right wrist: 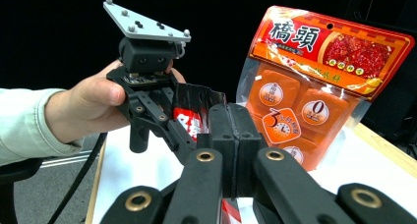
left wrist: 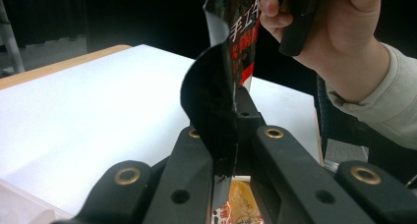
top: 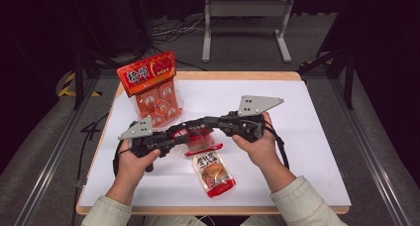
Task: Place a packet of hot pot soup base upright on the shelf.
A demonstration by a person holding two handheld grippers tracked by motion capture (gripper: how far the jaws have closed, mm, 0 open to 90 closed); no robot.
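Both grippers are meeting over the middle of the white table [top: 297, 137], each gripping one end of a small snack packet [top: 200, 137] and holding it up off the surface.

L gripper [top: 174, 135]: jaws clenched on the packet's edge. In the left gripper view the dark, shiny film [left wrist: 216, 101] is curling up out from btwn the black jaws, red & white print showing near the top. The person's other hand [left wrist: 344, 32] is sitting farther off at upper right w/ its own gripper.

R gripper [top: 210, 121]: jaws pressed tight together, grasping the opposite end. In the right gripper view the red-and-black packet [right wrist: 189, 113] is stretching from its jaws across to the L gripper [right wrist: 172, 128], whose grey plate [right wrist: 145, 22] is sitting on top.

A 2nd small packet [top: 214, 174], orange & red, is lying flat on the table just below the held one, nearer the person, apart from both grippers.

A big orange bag [top: 154, 89] of wrapped pieces is standing upright at the table's far left, behind the L gripper. Not touching either gripper.

Both hands are wrapping the gripper handles; pale sleeves are coming in from the bottom edge in the high view.
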